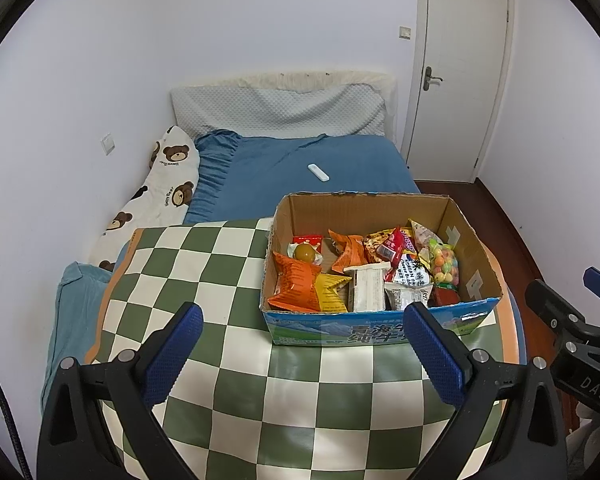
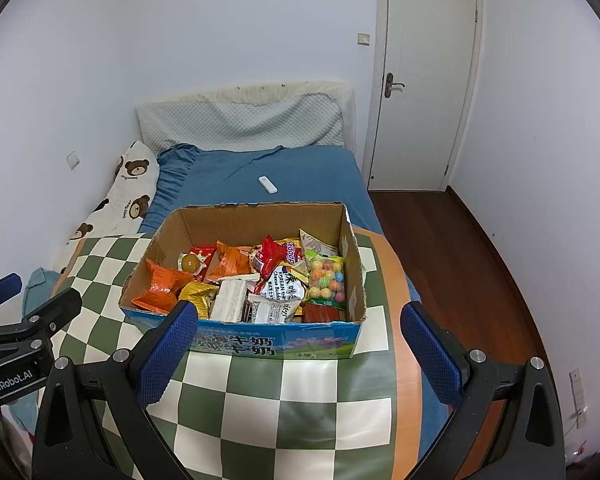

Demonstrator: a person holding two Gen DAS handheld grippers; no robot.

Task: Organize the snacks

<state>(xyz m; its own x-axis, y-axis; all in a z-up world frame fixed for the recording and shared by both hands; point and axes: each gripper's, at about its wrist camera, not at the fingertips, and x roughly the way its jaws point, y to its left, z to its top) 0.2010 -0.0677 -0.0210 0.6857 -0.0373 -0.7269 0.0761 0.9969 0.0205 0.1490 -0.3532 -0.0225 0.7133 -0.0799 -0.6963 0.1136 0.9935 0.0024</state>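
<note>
- The bed (image 1: 300, 160) with its blue sheet filled the back of the room, and a checked green and white mat (image 1: 236, 360) lay over its near end.
- The cardboard box (image 1: 452, 320) stood on this mat, toward the right side, and all the snacks (image 1: 364, 272) that could be seen were lying inside it, mixed and overlapping; none lay on the mat around it.
- The left hand-held gripper (image 1: 300, 344) hung over the mat in front of the box, its blue pads spread wide with nothing between them.
- The right hand-held gripper (image 2: 298, 344) was just before the box front wall, also spread wide and empty.
- Such a scene would fit snacks already gathered into the box, or a full box waiting to be sorted; the pictures did not decide it.
- For any grasp here I judge it better to take one packet by a free edge or corner, because the soft bags overlap and a deep pinch could drag a neighbour.
- On the box front Chinese characters for milk were printed.
- The white packet (image 2: 282, 286) read "KOREAN" and "Cheese".
- The red packet (image 2: 274, 256) sat beside one marked "Sedaap".
- The candy bag (image 2: 327, 280) held coloured balls.
</note>
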